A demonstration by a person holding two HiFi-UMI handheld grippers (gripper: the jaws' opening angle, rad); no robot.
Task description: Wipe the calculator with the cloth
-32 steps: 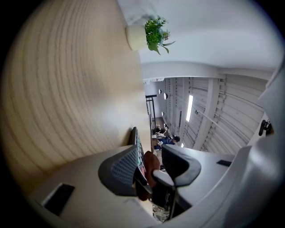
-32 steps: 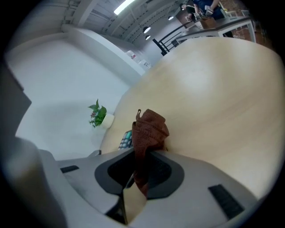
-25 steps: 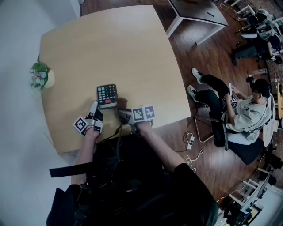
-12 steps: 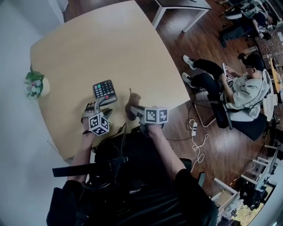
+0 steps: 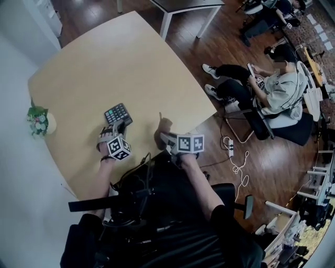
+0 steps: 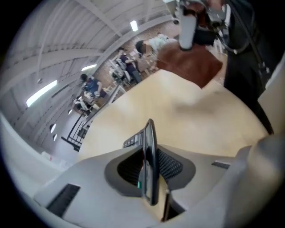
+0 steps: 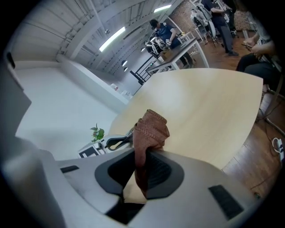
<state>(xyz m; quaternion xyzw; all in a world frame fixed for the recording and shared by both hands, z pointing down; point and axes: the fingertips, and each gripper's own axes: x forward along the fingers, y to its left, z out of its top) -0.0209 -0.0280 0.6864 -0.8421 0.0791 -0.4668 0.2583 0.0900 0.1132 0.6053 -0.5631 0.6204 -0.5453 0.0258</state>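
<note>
A dark calculator (image 5: 118, 113) with coloured keys lies near the front of the round wooden table (image 5: 104, 63). My left gripper (image 5: 117, 128) grips its near edge. In the left gripper view the calculator (image 6: 149, 151) stands edge-on between the pads, on which the jaws have just been closing. My right gripper (image 5: 166, 137) is shut on a brown cloth (image 5: 163, 125), held up to the right of the calculator and apart from it. The right gripper view shows the cloth (image 7: 150, 130) bunched and sticking up out of the jaws. The cloth (image 6: 189, 62) also shows in the left gripper view.
A small potted plant (image 5: 38, 121) sits at the table's left edge. A person (image 5: 275, 86) sits on a chair right of the table. Cables (image 5: 236, 159) lie on the wooden floor near the table's right edge. Another table (image 5: 180, 6) stands farther back.
The left gripper has come from the calculator's left side to its near edge and closed on it. The right gripper has lifted the cloth and drawn it away to the right.
</note>
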